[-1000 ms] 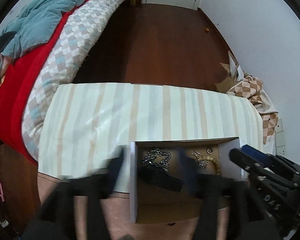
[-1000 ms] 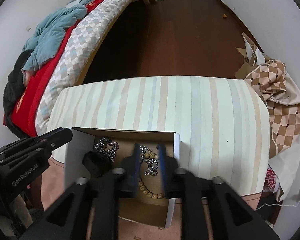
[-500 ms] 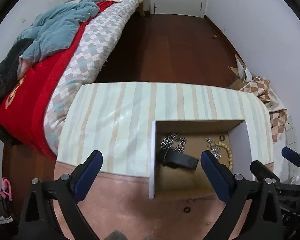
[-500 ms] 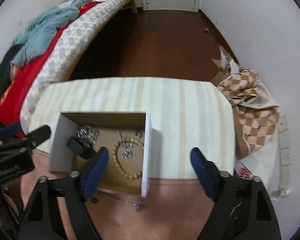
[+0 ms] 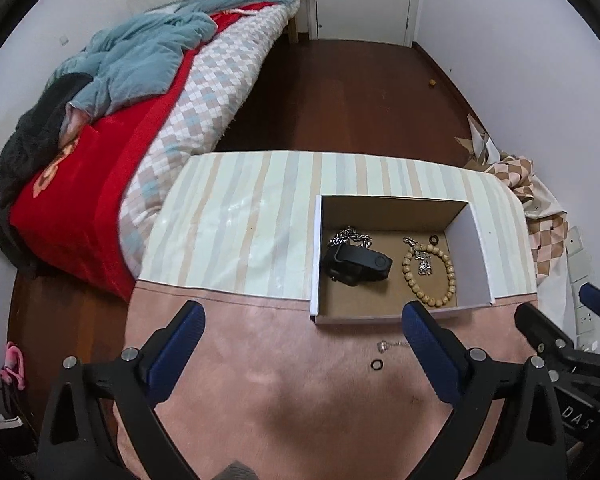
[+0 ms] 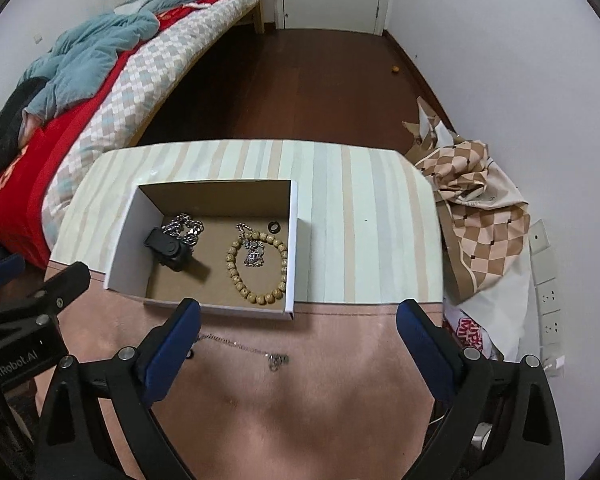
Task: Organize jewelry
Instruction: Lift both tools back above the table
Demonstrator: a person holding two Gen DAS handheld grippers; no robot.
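- Fingers of both grippers spread wide, nothing between them: left gripper (image 5: 300, 332) and right gripper (image 6: 298, 326) now hang over the pink mat (image 5: 280, 400), short of the box (image 5: 480, 236).
- 1 s ago right fingers were down inside the box, nearly closed over the bead bracelet (image 6: 256, 268); since then both have pulled back & opened.
- Inside box: bracelet w/ small silver piece (image 6: 253, 254) in its loop, chunky chain (image 6: 182, 228) and black watch (image 6: 168, 250) at box's left, dark ring (image 6: 274, 227) at far right corner.
- Outside, just in front of box: thin necklace (image 6: 240, 346), small black ring (image 5: 375, 365).
- Prob a drop just finished; those two left to collect.
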